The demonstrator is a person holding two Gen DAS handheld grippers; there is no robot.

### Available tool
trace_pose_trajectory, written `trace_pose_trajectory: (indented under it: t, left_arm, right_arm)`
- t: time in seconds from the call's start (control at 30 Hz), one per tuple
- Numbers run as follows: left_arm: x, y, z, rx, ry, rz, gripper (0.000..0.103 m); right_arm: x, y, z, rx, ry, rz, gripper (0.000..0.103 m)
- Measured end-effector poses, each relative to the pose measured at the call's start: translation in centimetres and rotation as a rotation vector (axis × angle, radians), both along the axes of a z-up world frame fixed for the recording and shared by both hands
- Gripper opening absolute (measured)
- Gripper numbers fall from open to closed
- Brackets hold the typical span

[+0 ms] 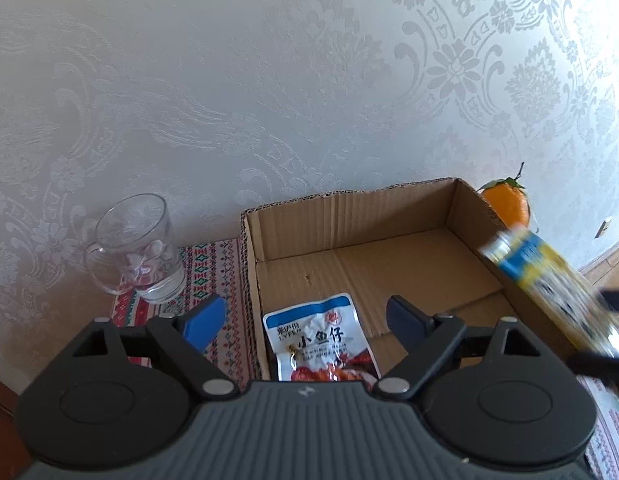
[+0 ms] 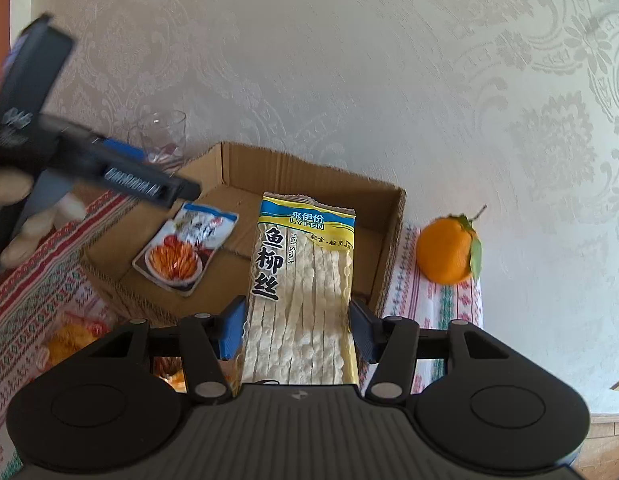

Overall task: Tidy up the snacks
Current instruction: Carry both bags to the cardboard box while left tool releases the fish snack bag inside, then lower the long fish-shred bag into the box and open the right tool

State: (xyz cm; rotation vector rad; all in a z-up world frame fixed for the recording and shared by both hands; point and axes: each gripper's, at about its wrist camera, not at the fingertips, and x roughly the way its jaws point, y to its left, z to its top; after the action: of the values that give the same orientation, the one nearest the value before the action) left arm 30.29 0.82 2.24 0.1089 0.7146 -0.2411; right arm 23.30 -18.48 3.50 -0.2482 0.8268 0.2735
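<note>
A shallow cardboard box (image 1: 349, 212) (image 2: 309, 176) stands against the wall. A white-and-blue fish snack packet (image 1: 319, 338) (image 2: 187, 246) lies flat in it near the front left. My left gripper (image 1: 305, 320) is open and empty, just above that packet. My right gripper (image 2: 297, 326) is shut on a long yellow fish-strip packet (image 2: 303, 292), held over the box's right half; it shows blurred in the left wrist view (image 1: 549, 284).
A glass mug (image 1: 137, 250) stands left of the box on the patterned tablecloth (image 1: 213, 264). An orange with a leaf (image 2: 447, 250) sits right of the box. Another orange snack packet (image 2: 75, 340) lies on the cloth in front.
</note>
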Motion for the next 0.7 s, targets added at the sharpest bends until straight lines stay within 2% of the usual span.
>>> trace_pose_trajectory:
  t: [0.27, 0.47, 0.53, 0.7]
  left_arm:
    - [-5.8, 1.7, 1.3, -0.028, -0.029, 0.001, 0.093]
    - [-11.4, 2.0, 1.3, 0.042, -0.099, 0.025, 0.094]
    - [-12.7, 2.4, 1.1, 0.05, -0.1, 0.041, 0.094]
    - [-14.9, 3.6, 0.3, 0.003, -0.069, 0.082, 0.094]
  right_arm:
    - [4.7, 1.6, 0.3, -0.005, 0.008, -0.028, 0.06]
    - [8.8, 2.1, -1.5, 0.01, 0.069, -0.136, 0.06]
    - [9.7, 2.2, -2.2, -0.006, 0.073, -0.16, 0.06]
    - [10.9, 2.5, -3.6, -0.043, 0.087, -0.184, 0.06]
